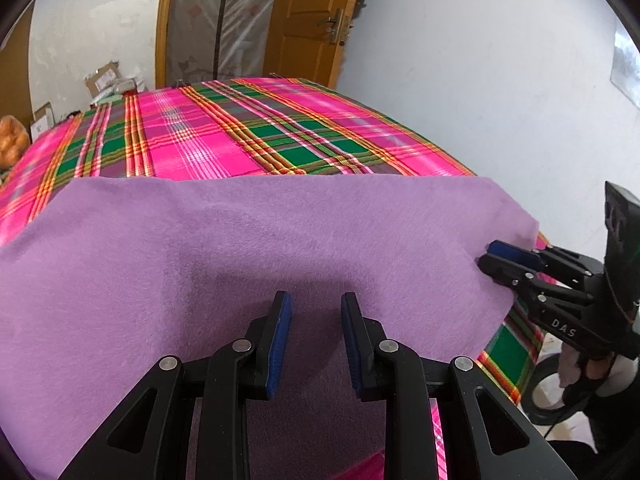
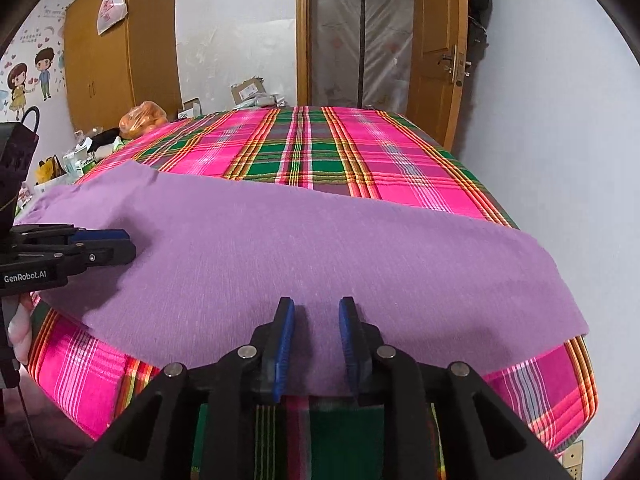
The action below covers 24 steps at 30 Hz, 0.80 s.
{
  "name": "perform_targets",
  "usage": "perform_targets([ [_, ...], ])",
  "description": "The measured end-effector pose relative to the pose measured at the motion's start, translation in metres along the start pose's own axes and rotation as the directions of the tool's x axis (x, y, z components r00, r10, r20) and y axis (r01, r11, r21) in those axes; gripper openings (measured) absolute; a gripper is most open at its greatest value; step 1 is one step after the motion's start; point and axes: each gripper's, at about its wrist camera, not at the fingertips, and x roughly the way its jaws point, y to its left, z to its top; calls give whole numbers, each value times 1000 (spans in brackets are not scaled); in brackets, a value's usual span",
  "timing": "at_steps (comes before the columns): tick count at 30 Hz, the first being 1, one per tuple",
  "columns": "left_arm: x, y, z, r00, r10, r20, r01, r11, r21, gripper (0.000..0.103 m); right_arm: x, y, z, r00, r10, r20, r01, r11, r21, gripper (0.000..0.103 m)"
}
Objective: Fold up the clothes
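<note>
Both grippers hover with jaws parted, gripping nothing: the left gripper (image 1: 316,304) and right gripper (image 2: 316,308) sit over the near edge of a purple cloth (image 1: 240,248). The cloth lies flat on a plaid bed (image 1: 224,140), which stretches beyond toward a door (image 1: 308,20).

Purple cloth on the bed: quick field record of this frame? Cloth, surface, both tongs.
cloth: purple cloth, spread flat across the near end of the bed
surface: pink and green plaid bedspread
left tongs: open, above the cloth's near edge, nothing between the pads
right tongs: open, over the cloth's near edge, not clamped on it
fold state: no fold visible in either view
</note>
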Motion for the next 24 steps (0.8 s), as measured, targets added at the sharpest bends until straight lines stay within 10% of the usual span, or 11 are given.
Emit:
perform_targets([
  [24, -8, -32, -20, 994, 105, 28, -107, 993, 56, 27, -24, -3, -33, 992, 48, 116, -45, 999, -27, 31],
])
